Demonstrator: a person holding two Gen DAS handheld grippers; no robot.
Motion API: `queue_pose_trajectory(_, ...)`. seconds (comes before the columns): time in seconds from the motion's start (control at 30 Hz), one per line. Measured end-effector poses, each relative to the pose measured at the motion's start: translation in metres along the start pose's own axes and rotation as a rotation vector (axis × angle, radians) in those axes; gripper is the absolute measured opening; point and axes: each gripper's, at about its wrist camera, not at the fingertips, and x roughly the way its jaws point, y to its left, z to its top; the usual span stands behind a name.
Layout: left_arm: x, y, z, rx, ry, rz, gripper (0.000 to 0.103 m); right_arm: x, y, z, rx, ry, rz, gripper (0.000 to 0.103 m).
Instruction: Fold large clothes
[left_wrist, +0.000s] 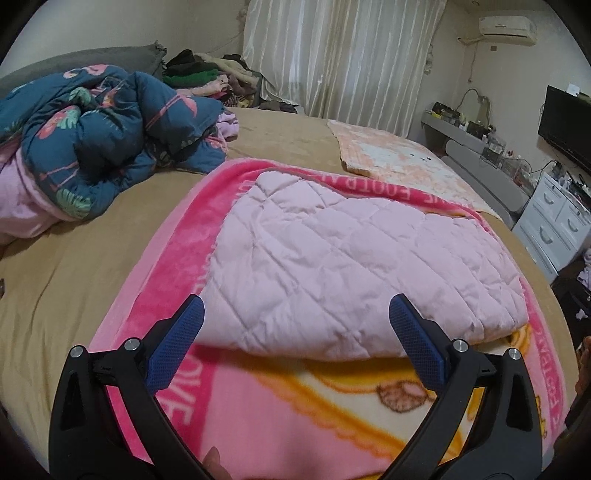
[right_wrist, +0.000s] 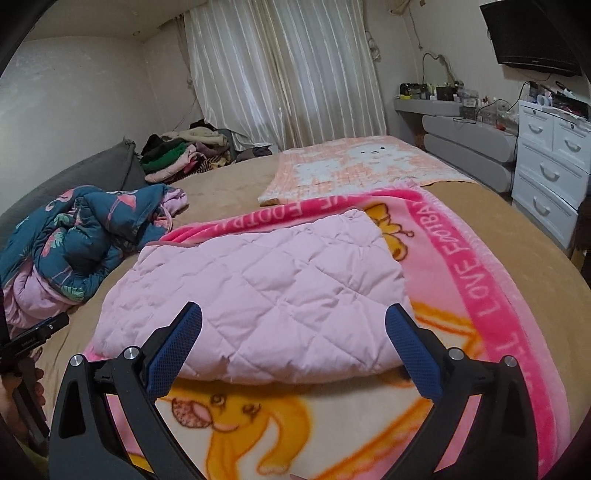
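A light pink quilted piece (left_wrist: 351, 266) lies folded on a bright pink cartoon blanket (left_wrist: 280, 417) spread over the tan bed. In the right wrist view the quilted piece (right_wrist: 266, 299) sits on the same blanket (right_wrist: 491, 295). My left gripper (left_wrist: 295, 325) is open and empty, its blue fingers hovering over the quilted piece's near edge. My right gripper (right_wrist: 293, 332) is open and empty too, above the near edge of the piece. Neither touches the fabric, as far as I can see.
A crumpled blue flowered duvet (left_wrist: 99, 136) lies at the left. A peach blanket (right_wrist: 354, 166) lies flat behind. A clothes pile (right_wrist: 181, 155) sits by the curtain. White drawers (right_wrist: 550, 162) and a grey shelf (right_wrist: 465, 136) stand at right.
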Motion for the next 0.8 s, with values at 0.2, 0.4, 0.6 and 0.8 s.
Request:
queue_pose_trajectory(0.2,0.001,0.007,-0.025,-0.002,0.053,0.031,0.094,-0.009,-0.016,-0.033,0.05,0.021,-0.057,0.099)
queue_pose_trajectory(0.4,0.009,0.017,-0.051,0.003,0.11,0.069,0.094,-0.002,-0.03,-0.064,0.108,0.064,-0.088,0.099)
queue_pose_trajectory(0.6,0.022,0.026,-0.07,-0.024,0.158,0.07,0.094,0.011,-0.035,-0.084,0.152,0.108,-0.096,0.099)
queue_pose_trajectory(0.8,0.051,0.036,-0.077,-0.155,0.216,-0.009,0.094,0.037,-0.049,-0.09,0.226,0.148,-0.115,0.099)
